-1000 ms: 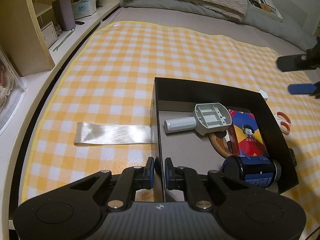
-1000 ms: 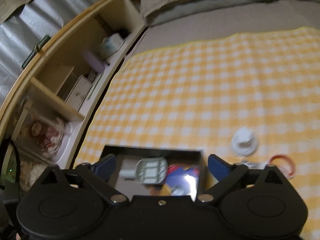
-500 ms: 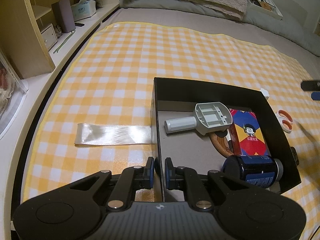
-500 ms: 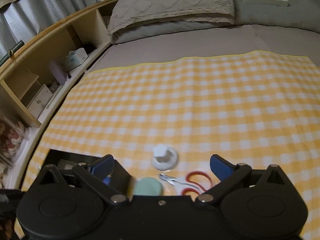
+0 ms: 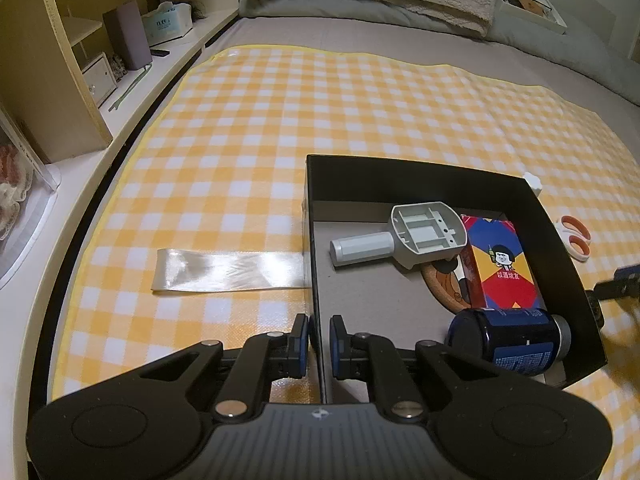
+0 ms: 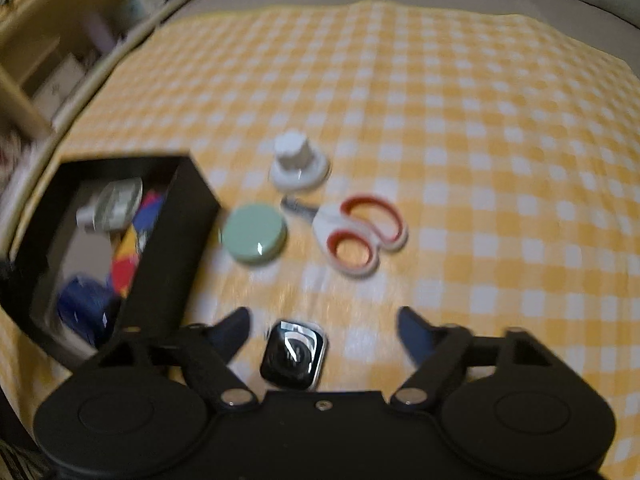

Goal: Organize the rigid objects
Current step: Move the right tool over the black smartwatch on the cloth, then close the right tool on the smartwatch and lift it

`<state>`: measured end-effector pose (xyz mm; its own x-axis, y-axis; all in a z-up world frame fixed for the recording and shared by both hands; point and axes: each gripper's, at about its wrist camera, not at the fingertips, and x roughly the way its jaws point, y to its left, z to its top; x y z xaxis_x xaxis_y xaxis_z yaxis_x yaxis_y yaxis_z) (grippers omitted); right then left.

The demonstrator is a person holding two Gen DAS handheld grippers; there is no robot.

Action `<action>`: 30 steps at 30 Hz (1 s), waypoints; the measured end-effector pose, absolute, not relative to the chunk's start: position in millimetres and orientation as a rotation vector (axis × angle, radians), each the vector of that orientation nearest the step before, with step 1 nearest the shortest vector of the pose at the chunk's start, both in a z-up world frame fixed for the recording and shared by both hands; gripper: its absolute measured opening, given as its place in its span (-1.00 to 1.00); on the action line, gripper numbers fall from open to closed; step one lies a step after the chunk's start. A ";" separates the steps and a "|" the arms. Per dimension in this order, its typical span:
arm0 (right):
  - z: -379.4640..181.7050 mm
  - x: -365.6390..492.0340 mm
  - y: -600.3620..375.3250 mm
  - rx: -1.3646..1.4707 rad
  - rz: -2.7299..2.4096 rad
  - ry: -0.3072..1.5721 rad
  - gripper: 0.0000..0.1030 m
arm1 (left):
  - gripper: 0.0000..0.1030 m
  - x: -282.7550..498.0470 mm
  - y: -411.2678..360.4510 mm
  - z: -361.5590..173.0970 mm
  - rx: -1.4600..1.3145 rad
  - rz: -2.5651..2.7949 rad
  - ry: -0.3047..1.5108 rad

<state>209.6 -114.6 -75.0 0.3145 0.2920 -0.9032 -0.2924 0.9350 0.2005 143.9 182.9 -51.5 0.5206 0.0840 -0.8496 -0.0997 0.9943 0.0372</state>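
Left wrist view showed the left gripper [image 5: 319, 338] clamped together on the near-left wall of the black box [image 5: 420, 176], 1 pad outside and 1 inside, steadying it on the checked cloth [image 5: 280, 120]. A strip of clear tape [image 5: 228, 270] lay flat on the cloth just left of the box. Inside the box, from left to right, sat a grey handled part [image 5: 404, 236], a colourful card box [image 5: 500, 264] over a cork coaster [image 5: 444, 284], and a dark blue can [image 5: 508, 342] lying on its side in the near-right corner.

Right of the box, in the right wrist view, 4 loose things waited on the cloth: a green round tin [image 6: 254, 234] just beside the box wall, a white knob [image 6: 298, 162] beyond it, red-handled scissors [image 6: 360, 232] further right, and a small black watch face [image 6: 294, 350] nearest the camera. The right gripper [image 6: 324, 330] had its jaws closing with the watch face between them, set toward the left finger, and no pad yet pressed on it as far as the blurred frame allowed.

The likely trouble was an off-centre pinch: the left finger would probably meet the watch first and push it sideways or tip it out of the grasp. Its low, glossy body could also slip on the pads, or the fingertips might catch the soft cloth and drag it, shifting the tin and scissors. If the left grip loosened, the box could slide during the drop.
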 end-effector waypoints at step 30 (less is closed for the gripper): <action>-69.5 207.8 -85.0 -0.087 0.489 1.199 -0.20 | -0.77 144.0 183.2 -51.5 -0.016 0.110 1.017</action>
